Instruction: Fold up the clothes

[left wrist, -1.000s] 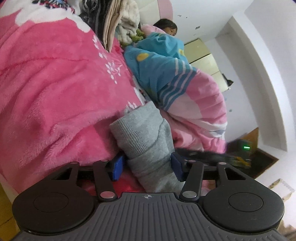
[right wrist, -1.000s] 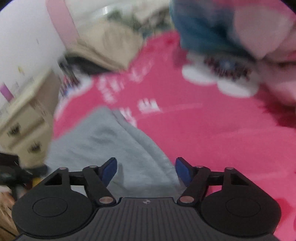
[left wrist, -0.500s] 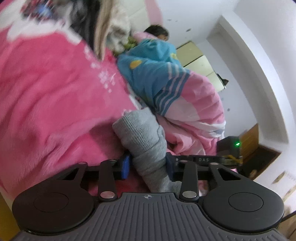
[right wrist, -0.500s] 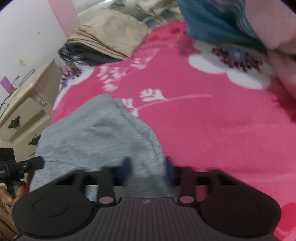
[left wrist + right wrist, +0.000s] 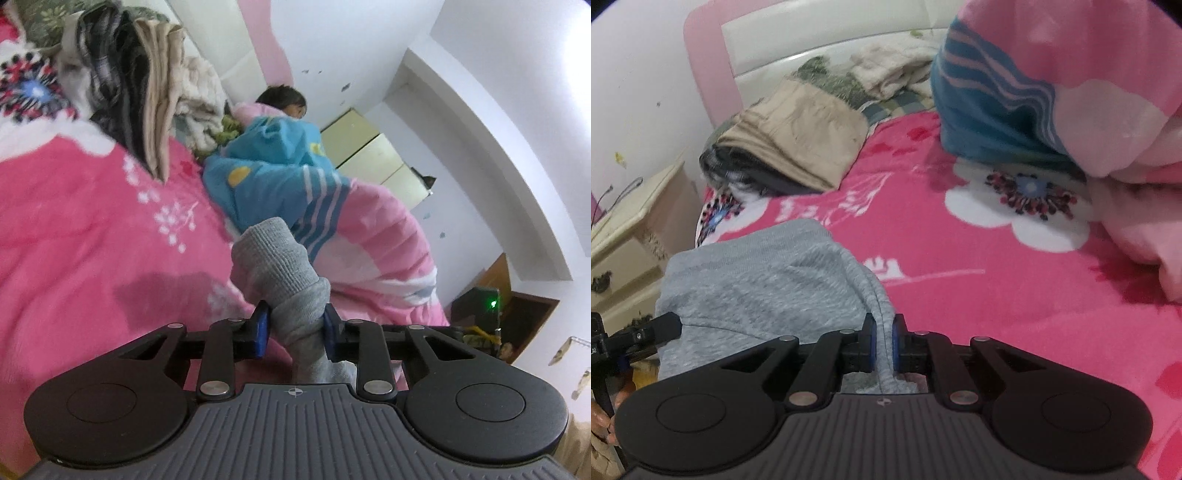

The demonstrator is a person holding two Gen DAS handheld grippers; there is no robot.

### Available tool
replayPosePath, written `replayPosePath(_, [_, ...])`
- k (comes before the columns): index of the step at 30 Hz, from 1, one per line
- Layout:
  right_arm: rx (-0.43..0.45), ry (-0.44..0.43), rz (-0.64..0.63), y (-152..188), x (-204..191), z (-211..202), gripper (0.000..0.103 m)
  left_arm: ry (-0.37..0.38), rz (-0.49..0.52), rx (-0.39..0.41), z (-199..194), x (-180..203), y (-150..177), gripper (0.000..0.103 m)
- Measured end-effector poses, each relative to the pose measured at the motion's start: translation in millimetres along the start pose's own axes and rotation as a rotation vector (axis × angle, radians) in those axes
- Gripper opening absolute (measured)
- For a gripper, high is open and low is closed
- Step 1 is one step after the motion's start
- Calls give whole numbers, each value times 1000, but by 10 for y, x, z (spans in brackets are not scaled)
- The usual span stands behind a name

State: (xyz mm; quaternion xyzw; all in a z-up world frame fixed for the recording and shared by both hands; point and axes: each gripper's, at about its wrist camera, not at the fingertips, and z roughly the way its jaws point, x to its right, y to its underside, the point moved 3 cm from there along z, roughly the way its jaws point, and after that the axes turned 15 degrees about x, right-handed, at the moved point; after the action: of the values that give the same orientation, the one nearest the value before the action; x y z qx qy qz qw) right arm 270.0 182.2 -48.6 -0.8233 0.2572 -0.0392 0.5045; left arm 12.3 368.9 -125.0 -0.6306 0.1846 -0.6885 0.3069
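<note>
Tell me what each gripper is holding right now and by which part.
Both are closing on the grey garment. The left gripper pinches it just behind its ribbed cuff; the right gripper pinches a thin folded edge of the fabric.

The setting is a home bedroom. A bed carries a pink fleece blanket (image 5: pixel 979 258) printed with white flowers. A padded headboard (image 5: pixel 820 40) in pink and white stands against a white wall (image 5: pixel 369 40) marked with chipped paint. Folded clothes (image 5: pixel 798 144) are stacked on the blanket near the headboard. A person (image 5: pixel 284 101) lies under a blue and pink quilt (image 5: pixel 332 206) on the bed. A cream nightstand (image 5: pixel 624 240) with ornate drawer handles stands just beside the bed. Cream cabinet doors (image 5: pixel 369 155) line the far wall.
</note>
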Motion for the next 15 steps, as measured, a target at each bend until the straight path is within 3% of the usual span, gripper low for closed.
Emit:
replayPosePath(5, [52,-34,4,-231,-66,302,8,-36,3,45,135,-197,-257,27])
replayPosePath(9, [36,-21,3,-222,-206,776,8,-149,-6,-32,274,-560,-327,31])
replayPosePath(11, [-30,-4,49,-109,-195,1054,13,-192,-47,-86,298,-730,-271,34])
replayPosePath(12, [-66,24,95,-53,-140,1149,27,-181,-46,-86,274,-729,-271,35])
replayPosePath(13, [-88,43,140,-16,-91,1206,32,-184,-36,-87,248,-696,-285,38])
replayPosePath(15, [-50,33,224,-72,7,1049,37,-212,-30,-72,177,-640,-341,46])
